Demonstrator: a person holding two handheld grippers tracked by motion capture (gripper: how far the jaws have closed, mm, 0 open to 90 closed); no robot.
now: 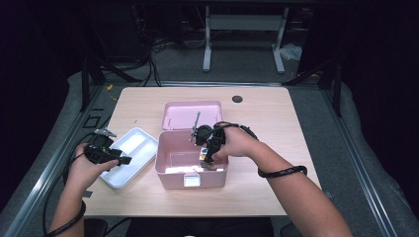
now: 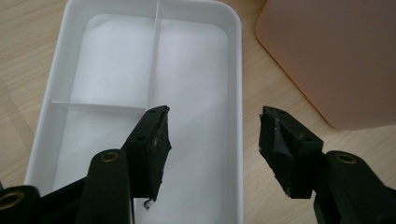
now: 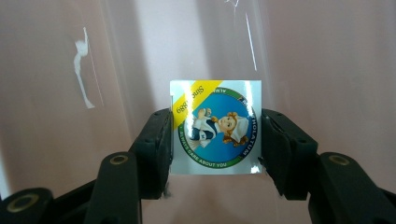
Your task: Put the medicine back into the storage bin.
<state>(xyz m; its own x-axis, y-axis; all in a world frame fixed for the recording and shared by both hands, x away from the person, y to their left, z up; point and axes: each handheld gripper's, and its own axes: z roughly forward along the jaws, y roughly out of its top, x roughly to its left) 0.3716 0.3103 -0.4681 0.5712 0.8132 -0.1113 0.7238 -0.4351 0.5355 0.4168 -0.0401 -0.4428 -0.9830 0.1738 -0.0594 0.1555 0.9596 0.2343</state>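
Packet clamped between right gripper fingers, inside pink box

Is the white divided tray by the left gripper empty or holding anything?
Empty as far as shown: the white tray has bare compartments under the open left gripper.

Glossy white plastic tray (wood-grain table).
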